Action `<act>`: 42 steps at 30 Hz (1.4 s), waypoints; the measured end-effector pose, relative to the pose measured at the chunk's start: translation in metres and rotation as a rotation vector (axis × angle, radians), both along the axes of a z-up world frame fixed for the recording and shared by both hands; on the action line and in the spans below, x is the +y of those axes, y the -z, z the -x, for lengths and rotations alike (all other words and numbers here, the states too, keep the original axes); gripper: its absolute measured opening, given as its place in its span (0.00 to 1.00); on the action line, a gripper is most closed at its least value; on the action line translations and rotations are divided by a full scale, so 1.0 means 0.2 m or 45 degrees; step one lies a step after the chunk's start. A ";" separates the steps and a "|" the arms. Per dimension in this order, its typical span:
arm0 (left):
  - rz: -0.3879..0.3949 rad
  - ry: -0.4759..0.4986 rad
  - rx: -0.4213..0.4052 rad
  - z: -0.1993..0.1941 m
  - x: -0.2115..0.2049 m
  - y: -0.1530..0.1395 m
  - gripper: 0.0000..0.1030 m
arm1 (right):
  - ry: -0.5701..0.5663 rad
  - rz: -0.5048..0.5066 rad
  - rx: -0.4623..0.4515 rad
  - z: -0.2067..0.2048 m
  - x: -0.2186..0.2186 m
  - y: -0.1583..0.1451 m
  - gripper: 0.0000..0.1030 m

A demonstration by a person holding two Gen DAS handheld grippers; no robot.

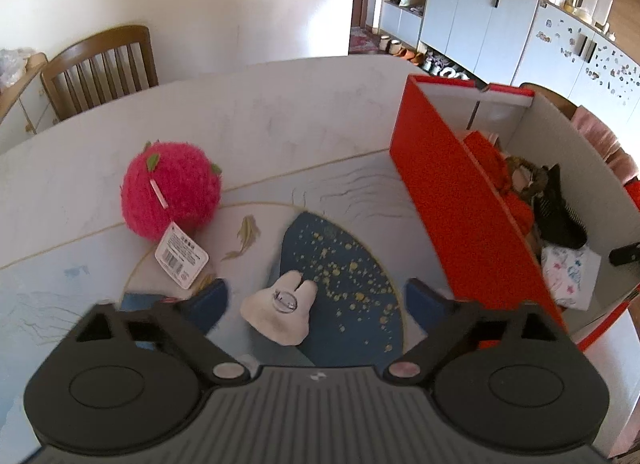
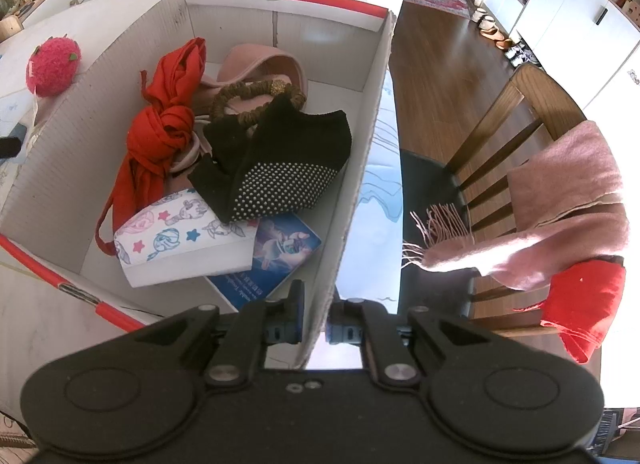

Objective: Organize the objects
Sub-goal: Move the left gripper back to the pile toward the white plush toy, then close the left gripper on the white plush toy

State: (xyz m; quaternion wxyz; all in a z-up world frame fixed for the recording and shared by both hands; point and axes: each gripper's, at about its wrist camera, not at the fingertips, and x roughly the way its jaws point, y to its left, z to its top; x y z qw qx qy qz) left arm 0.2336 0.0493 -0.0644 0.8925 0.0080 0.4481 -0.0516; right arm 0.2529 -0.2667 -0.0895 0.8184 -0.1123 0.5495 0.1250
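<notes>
A red-and-white cardboard box point(image 1: 432, 184) stands on the table; in the right wrist view its near wall point(image 2: 360, 168) runs between my right fingers. My right gripper point(image 2: 314, 328) is shut on that wall. Inside lie a red cloth point(image 2: 156, 140), a black dotted sock point(image 2: 280, 160), a patterned white pack point(image 2: 180, 240), a blue card point(image 2: 280, 256) and a pink item point(image 2: 260, 64). My left gripper point(image 1: 316, 300) is open above the table, with a small white plush point(image 1: 280, 308) lying between its fingers. A pink fuzzy plush with a tag point(image 1: 172, 192) sits to the left; it also shows in the right wrist view point(image 2: 52, 64).
The table point(image 1: 240, 116) has a blue speckled patch point(image 1: 340, 264). A wooden chair point(image 1: 100, 64) stands at its far side. Another chair point(image 2: 520, 136) beside the box carries a pink scarf point(image 2: 560, 200) and a red cloth point(image 2: 584, 304). Cabinets point(image 1: 480, 16) line the far wall.
</notes>
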 end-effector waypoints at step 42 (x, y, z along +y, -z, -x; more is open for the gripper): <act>-0.109 -0.075 0.098 -0.13 0.06 0.32 0.69 | 0.001 0.010 0.011 -0.01 0.01 0.01 0.09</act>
